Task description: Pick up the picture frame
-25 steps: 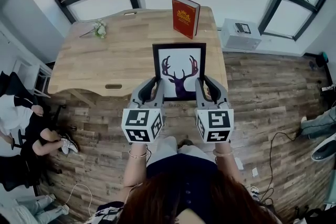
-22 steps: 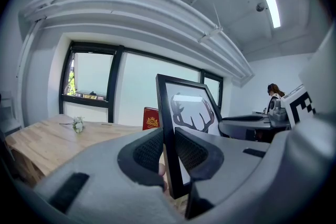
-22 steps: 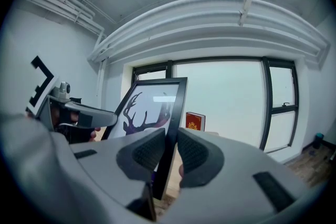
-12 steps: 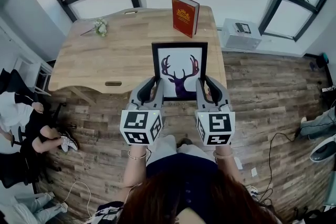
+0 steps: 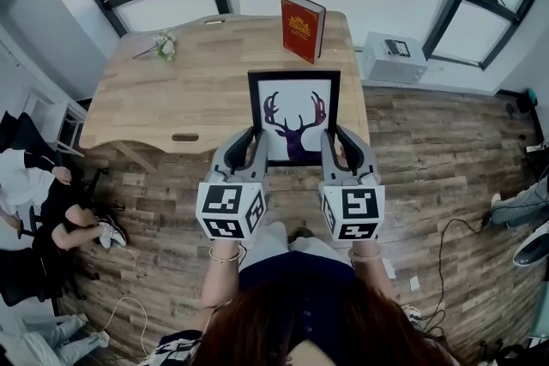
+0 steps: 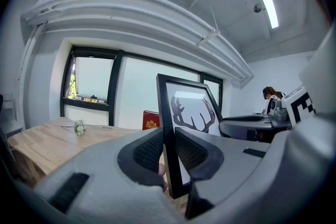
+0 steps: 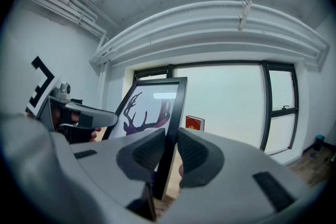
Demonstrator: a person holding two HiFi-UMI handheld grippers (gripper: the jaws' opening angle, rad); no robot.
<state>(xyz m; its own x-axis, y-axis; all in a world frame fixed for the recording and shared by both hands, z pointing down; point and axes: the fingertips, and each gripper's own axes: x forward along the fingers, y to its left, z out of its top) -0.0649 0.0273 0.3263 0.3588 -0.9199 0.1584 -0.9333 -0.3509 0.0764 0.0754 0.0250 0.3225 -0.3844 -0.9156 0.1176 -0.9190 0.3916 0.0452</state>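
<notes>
Though slim, black picture frame (image 5: 293,114) around purple stag silhouette (image 5: 295,129)

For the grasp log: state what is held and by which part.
The picture frame is held: left gripper clamps its left edge, right gripper its right edge, both near the bottom.

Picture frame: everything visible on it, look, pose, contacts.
The black rectangular picture frame has a thin border round a glossy white print of a dark purple stag's head with antlers. It stands portrait, raised steeply with its face toward the person, over the near edge of the light wooden table. The left gripper is shut on its left border and the right gripper on its right border, both low down, fingers front and back. Whether its bottom edge touches the table is unclear.
</notes>
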